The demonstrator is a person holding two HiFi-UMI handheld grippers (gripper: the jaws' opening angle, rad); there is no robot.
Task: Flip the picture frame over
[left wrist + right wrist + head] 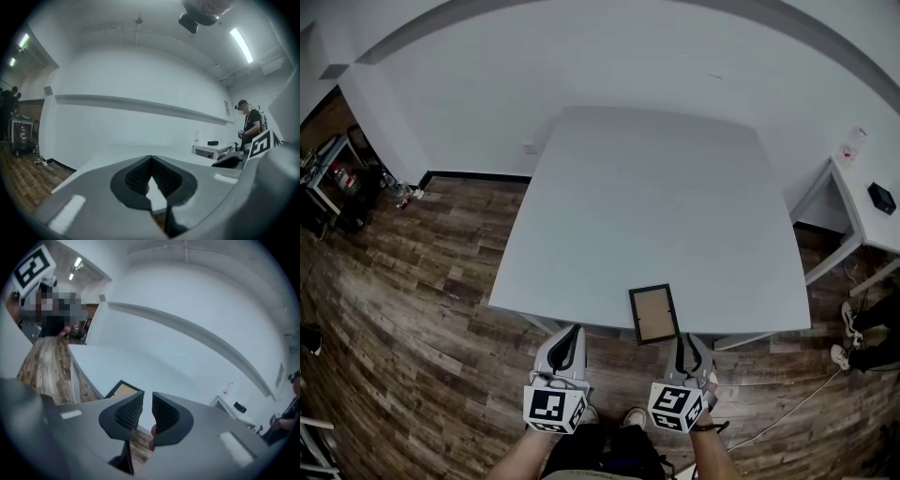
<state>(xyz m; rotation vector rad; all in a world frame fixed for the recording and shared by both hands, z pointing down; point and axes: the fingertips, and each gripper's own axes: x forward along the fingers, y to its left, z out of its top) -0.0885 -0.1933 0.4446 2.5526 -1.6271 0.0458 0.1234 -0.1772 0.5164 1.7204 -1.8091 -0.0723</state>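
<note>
A small picture frame (654, 314) with a black border and a brown panel facing up lies flat at the near edge of the white table (647, 197). It also shows in the right gripper view as the picture frame (123, 389), just beyond the jaws. My left gripper (572, 333) hangs over the floor, short of the table edge and left of the frame; its jaws meet at the tips (151, 161). Just below the frame's right corner is my right gripper (684, 341), also short of the edge. Its jaws (147, 398) stand a narrow gap apart with nothing between them.
Wood floor surrounds the table. A second white table (862, 220) at the right carries a black box (882, 197) and a bottle (853, 142). A person's shoes (847, 323) and a cable lie at the right. A cluttered cart (328, 178) stands far left.
</note>
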